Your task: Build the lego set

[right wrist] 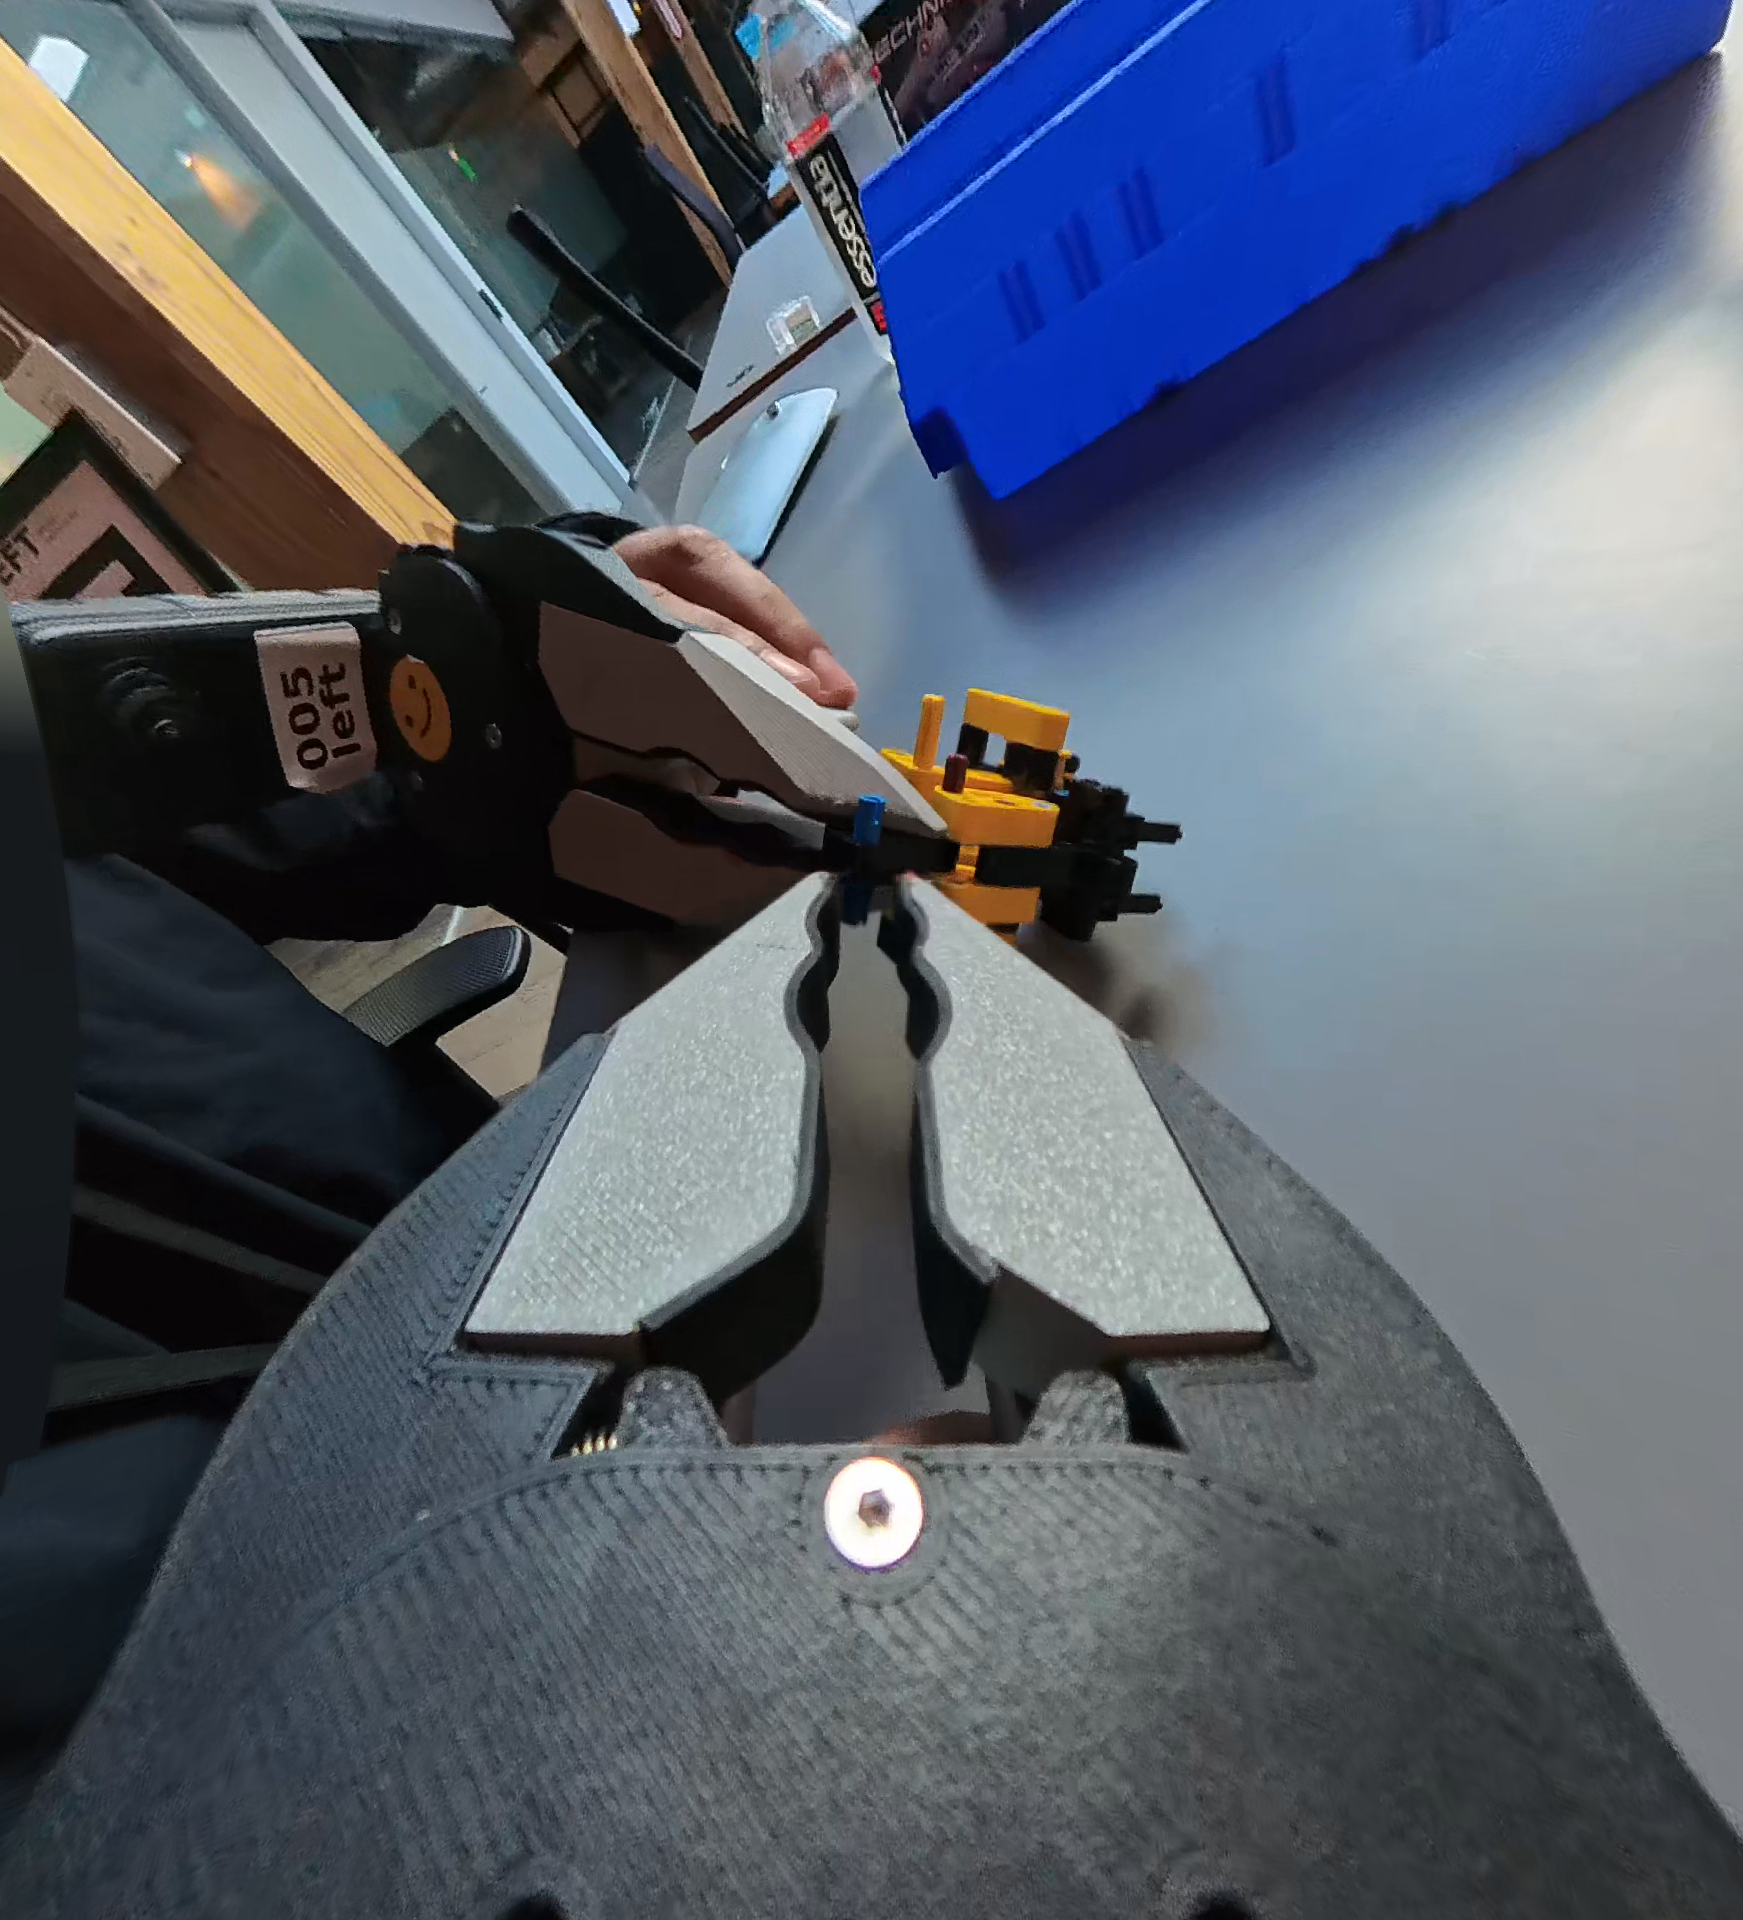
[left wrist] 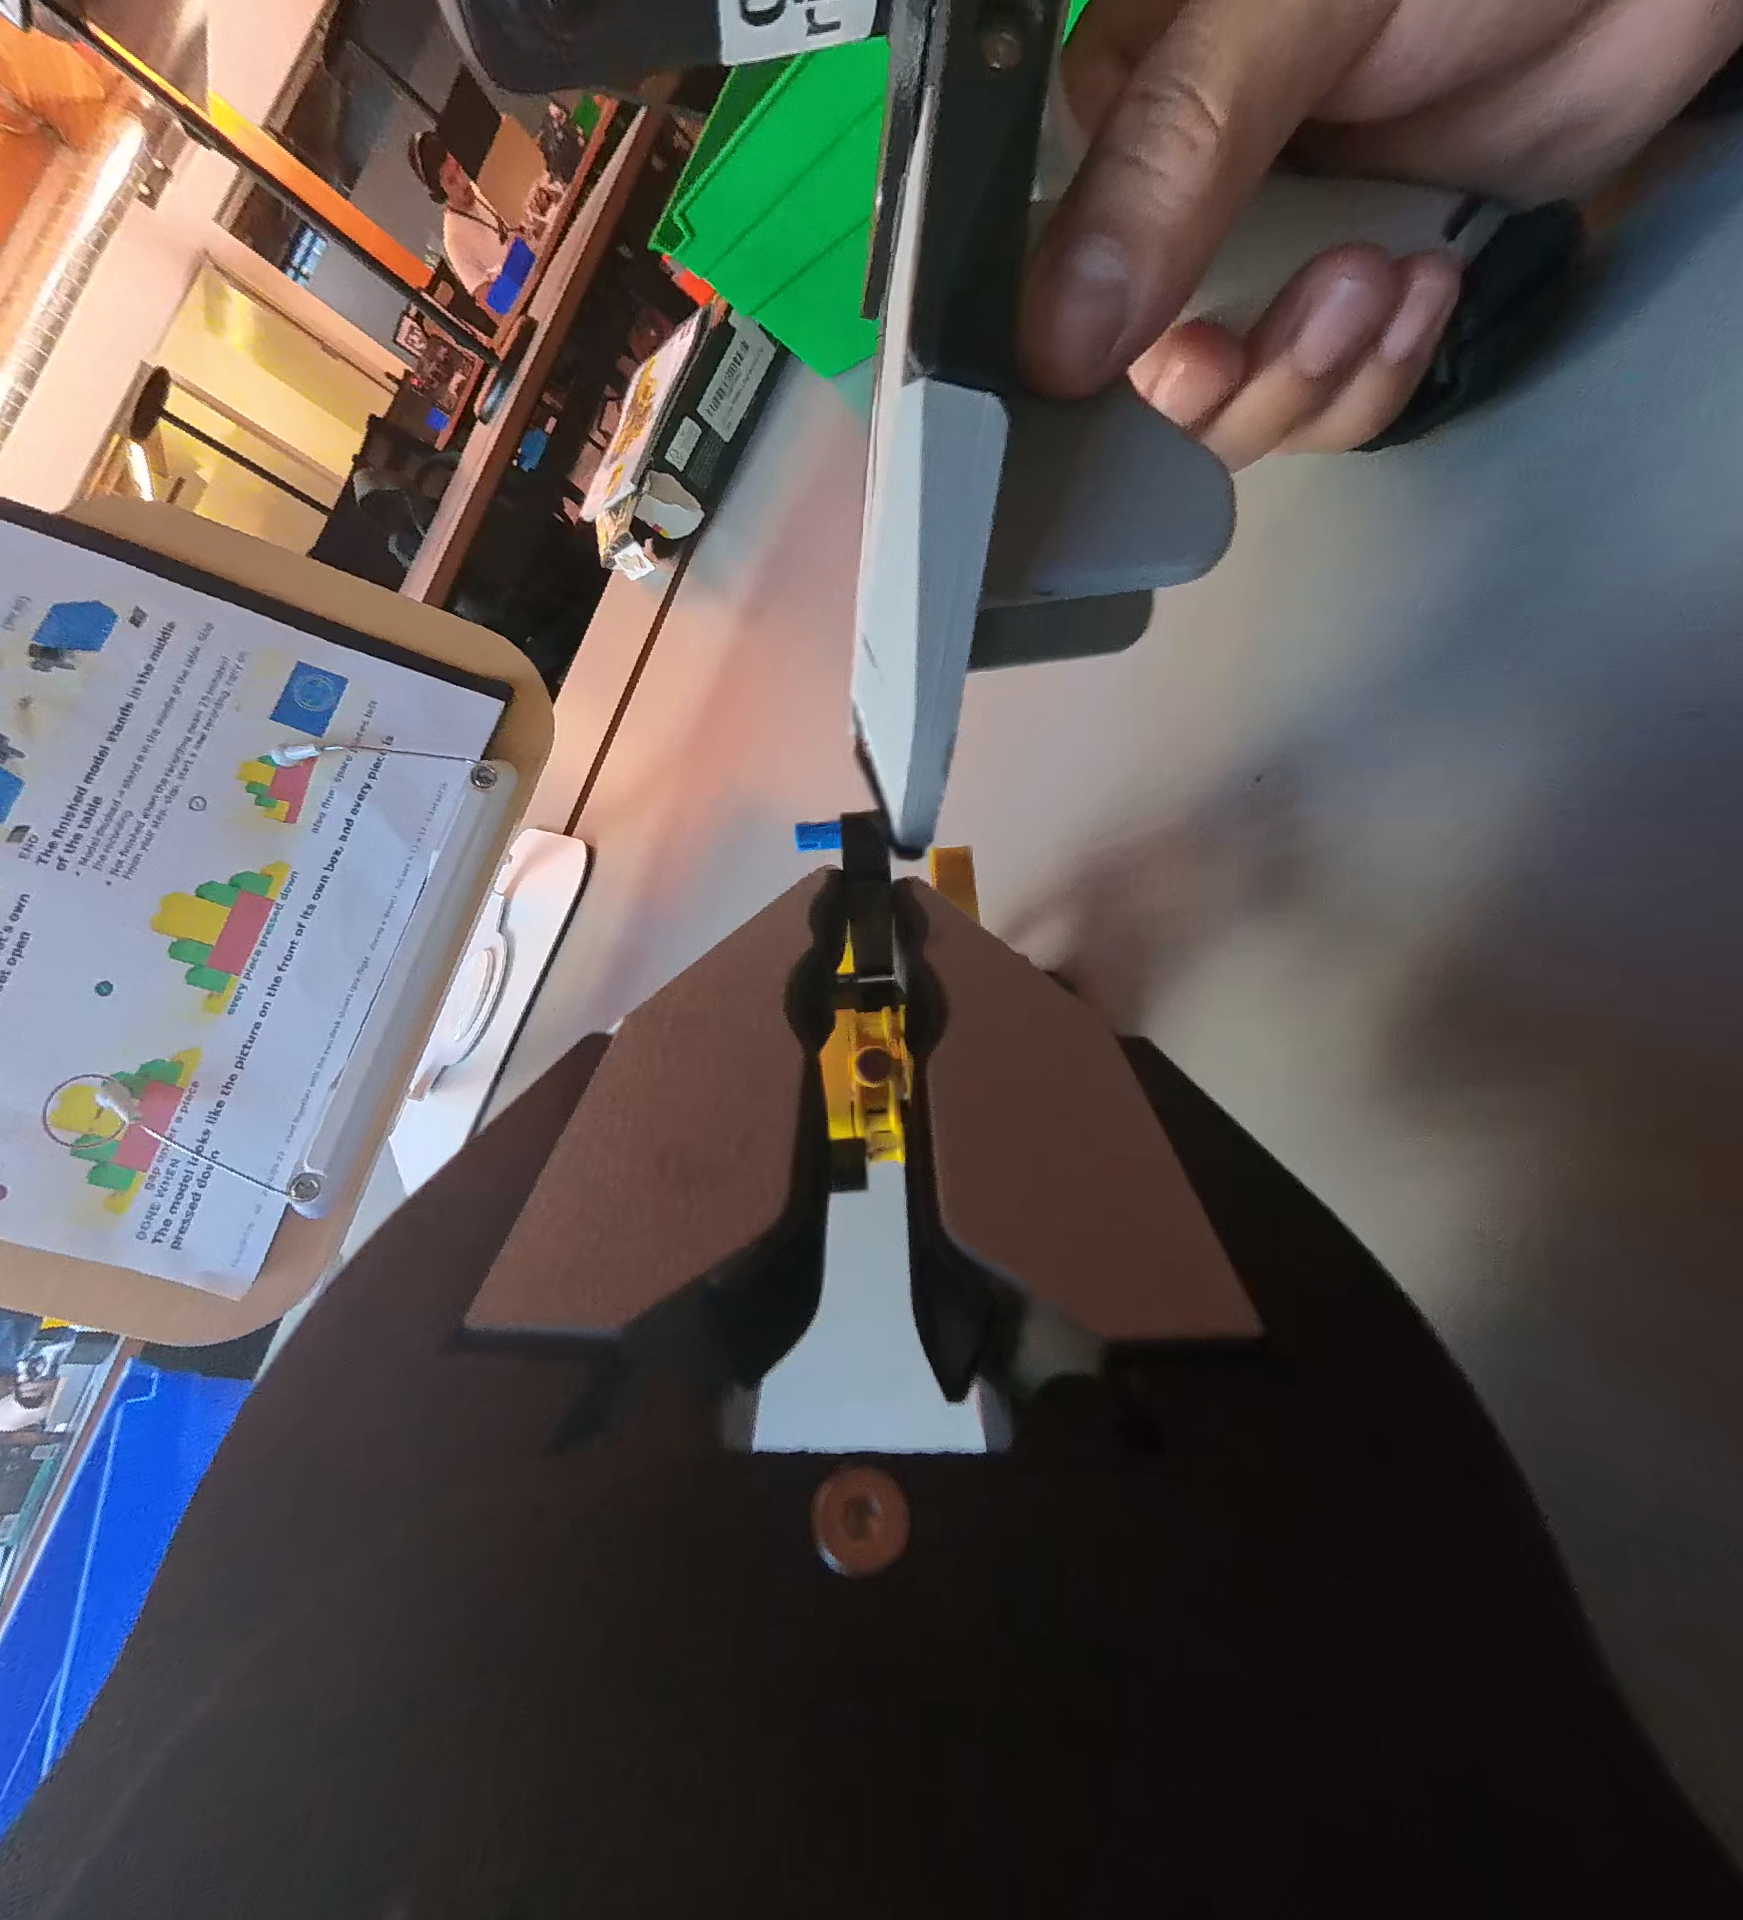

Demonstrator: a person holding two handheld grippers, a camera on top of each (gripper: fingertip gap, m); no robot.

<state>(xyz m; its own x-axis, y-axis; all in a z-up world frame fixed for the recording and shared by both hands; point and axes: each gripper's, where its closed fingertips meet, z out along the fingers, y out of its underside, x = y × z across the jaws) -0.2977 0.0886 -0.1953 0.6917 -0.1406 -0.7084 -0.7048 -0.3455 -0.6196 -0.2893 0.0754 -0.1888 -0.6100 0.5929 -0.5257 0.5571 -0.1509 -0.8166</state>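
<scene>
Above the grey table (right wrist: 1469, 935), our left gripper (right wrist: 924, 831) clamps the yellow-and-black lego model (right wrist: 1012, 810), jaws closed on its black beam. Our right gripper (right wrist: 865, 894) pinches a small blue pin (right wrist: 862, 862) at the model's end, jaws nearly together. We judge a skewed push could pop the pin loose or twist the model from the left grip. The hole it is aimed at is hidden behind the fingertips; the blue bin (right wrist: 1262, 260) is cut off.

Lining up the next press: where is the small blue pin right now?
The blue pin sits at the right gripper fingertips, stuck through the black beam that the left gripper clamps, just left of the yellow model.
</scene>
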